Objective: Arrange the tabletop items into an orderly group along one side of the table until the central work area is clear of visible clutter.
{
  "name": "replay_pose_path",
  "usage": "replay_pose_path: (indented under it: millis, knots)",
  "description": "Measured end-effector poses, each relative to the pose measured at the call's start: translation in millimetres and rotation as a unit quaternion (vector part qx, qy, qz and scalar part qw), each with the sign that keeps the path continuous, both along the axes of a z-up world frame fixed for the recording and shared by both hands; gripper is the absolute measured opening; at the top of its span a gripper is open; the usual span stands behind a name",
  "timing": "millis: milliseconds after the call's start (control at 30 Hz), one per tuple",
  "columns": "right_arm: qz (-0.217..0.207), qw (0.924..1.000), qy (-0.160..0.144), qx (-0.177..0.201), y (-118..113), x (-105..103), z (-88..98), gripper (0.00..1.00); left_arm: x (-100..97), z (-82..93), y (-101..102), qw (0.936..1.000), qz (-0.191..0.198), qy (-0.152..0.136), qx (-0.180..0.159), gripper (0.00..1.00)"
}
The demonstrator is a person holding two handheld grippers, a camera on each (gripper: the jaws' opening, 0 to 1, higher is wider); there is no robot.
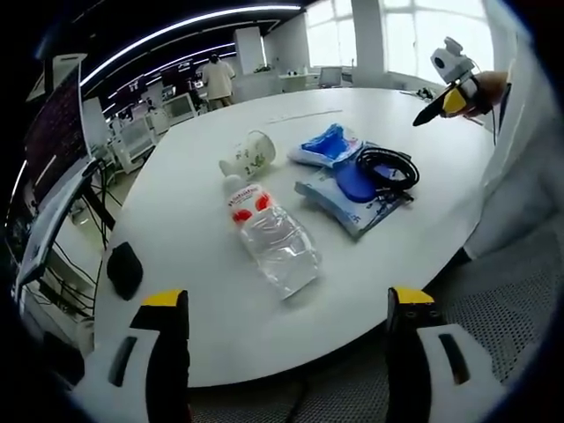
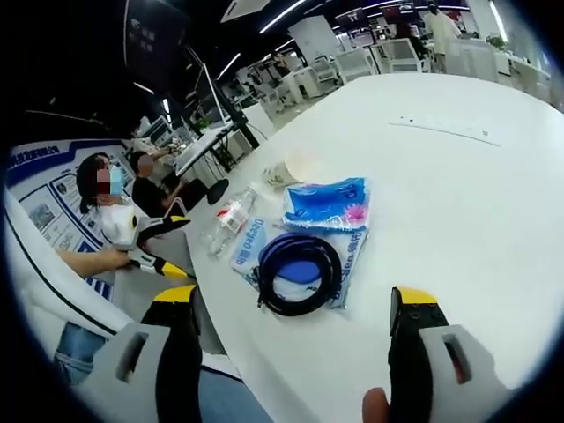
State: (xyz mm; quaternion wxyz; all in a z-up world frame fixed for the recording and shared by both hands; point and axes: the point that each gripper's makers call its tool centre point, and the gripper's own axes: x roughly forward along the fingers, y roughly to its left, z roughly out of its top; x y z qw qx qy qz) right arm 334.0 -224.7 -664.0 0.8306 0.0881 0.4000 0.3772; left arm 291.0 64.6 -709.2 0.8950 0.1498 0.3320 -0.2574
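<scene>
A clear plastic bottle (image 1: 273, 238) with a red-and-white label lies on its side on the round white table (image 1: 203, 291). Beyond its cap a patterned cup (image 1: 249, 156) is tipped over. To the right are a blue packet (image 1: 328, 144) and a second packet (image 1: 352, 204) with a black coiled cable (image 1: 386, 167) on top. My left gripper (image 1: 286, 300) is open, short of the bottle. My right gripper (image 2: 295, 304) is open above the cable (image 2: 297, 271), with the packets (image 2: 328, 204), bottle (image 2: 227, 225) and cup (image 2: 286, 172) beyond. Each gripper appears in the other's view: right (image 1: 441, 110), left (image 2: 172, 247).
A thin pale strip (image 2: 445, 129) lies on the far part of the table. A black rounded object (image 1: 124, 269) sits beside the table edge. Seated people (image 2: 110, 207) and desks with monitors (image 1: 53, 141) surround the table. A person stands far off (image 1: 216, 79).
</scene>
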Motion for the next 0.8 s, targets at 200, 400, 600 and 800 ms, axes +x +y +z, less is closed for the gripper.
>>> replay_pose_path:
  millis: [200, 400, 600, 800]
  knots:
    - [-0.003, 1.0000, -0.004, -0.001, -1.5, 0.1, 1.3, 0.88, -0.7, 0.1, -0.2, 1.0000, 0.001, 0.001, -0.002, 0.96]
    - [-0.004, 1.0000, -0.002, -0.006, -5.0, -3.1, -1.3, 0.87, -1.0, 0.7, -0.5, 1.0000, 0.002, 0.000, -0.002, 0.96]
    - [-0.001, 1.0000, -0.001, -0.006, -5.4, -4.5, -2.8, 0.85, -1.8, -0.2, -1.3, 1.0000, -0.001, 0.003, -0.001, 0.96]
    - [-0.003, 1.0000, 0.000, -0.002, -5.7, 1.2, -3.6, 0.81, -0.9, -1.5, -0.3, 1.0000, 0.004, 0.006, -0.001, 0.96]
